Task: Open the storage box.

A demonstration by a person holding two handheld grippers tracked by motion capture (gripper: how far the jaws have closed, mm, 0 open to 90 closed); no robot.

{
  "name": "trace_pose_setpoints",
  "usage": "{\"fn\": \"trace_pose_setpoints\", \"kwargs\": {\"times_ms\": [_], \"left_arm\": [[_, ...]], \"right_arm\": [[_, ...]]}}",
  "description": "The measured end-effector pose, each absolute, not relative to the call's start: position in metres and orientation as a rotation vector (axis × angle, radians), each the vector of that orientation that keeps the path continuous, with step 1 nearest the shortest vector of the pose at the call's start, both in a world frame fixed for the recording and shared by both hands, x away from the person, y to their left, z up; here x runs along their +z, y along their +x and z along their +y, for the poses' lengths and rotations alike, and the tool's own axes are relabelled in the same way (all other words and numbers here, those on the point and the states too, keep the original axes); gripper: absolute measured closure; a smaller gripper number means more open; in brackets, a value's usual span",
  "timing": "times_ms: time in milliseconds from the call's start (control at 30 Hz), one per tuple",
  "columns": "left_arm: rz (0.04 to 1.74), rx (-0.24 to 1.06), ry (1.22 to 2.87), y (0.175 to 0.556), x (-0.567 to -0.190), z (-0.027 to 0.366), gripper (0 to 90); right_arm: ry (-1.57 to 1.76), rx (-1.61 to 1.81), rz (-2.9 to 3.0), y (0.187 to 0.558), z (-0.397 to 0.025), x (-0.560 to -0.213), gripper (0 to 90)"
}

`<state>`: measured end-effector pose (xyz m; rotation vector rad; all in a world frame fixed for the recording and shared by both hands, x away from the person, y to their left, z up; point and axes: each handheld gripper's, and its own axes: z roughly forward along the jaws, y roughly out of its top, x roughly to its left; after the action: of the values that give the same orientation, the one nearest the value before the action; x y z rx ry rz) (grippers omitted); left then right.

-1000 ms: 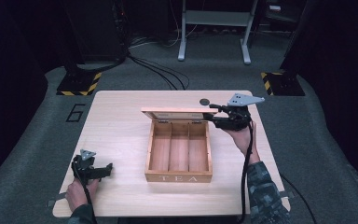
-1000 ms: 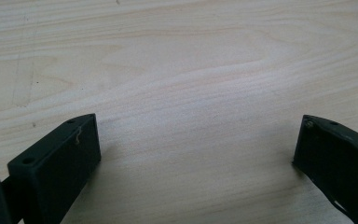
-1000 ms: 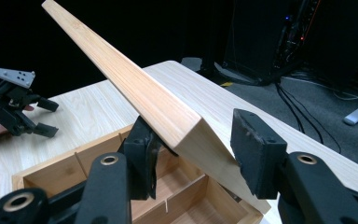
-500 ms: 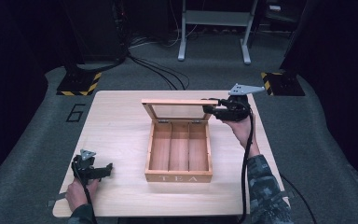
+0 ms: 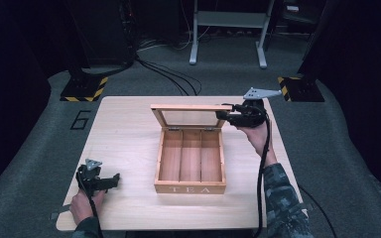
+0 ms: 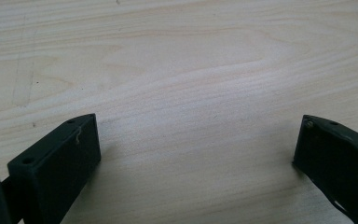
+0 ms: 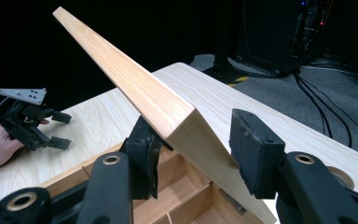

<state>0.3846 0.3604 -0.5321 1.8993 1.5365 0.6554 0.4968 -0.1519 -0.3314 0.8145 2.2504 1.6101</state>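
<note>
A wooden tea box (image 5: 190, 187) marked "TEA" stands open in the middle of the table (image 5: 124, 129), with three bare compartments (image 7: 177, 196). Its glass-paned lid (image 5: 188, 117) is raised almost upright at the back. My right gripper (image 5: 223, 115) is shut on the lid's right corner; in the right gripper view the jaws (image 7: 198, 149) clamp the wooden frame of the lid (image 7: 135, 84). My left gripper (image 5: 115, 178) rests low near the front left of the table, open, with only bare wood between its jaws (image 6: 196, 154). It also appears as the far-off gripper (image 7: 60, 130) in the right gripper view.
Black cables (image 5: 168, 79) run over the grey floor behind the table. A metal stand (image 5: 228, 29) is at the back, and yellow-black striped bases (image 5: 84, 89) sit at either side. A "6" (image 5: 81, 120) is marked left of the table.
The right gripper has swung the lid up and back, from a low slant to nearly upright. The left gripper has stayed put.
</note>
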Motion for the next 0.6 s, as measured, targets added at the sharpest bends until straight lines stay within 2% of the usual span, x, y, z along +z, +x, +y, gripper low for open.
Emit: {"fn": "trace_pose_setpoints", "kwargs": {"times_ms": [600], "left_arm": [[1.537, 0.655, 1.899, 0.3846, -0.5321, 0.3604, 0.2]], "right_arm": [[0.814, 1.612, 2.253, 0.4973, -0.1521, -0.3314, 53.3]]}}
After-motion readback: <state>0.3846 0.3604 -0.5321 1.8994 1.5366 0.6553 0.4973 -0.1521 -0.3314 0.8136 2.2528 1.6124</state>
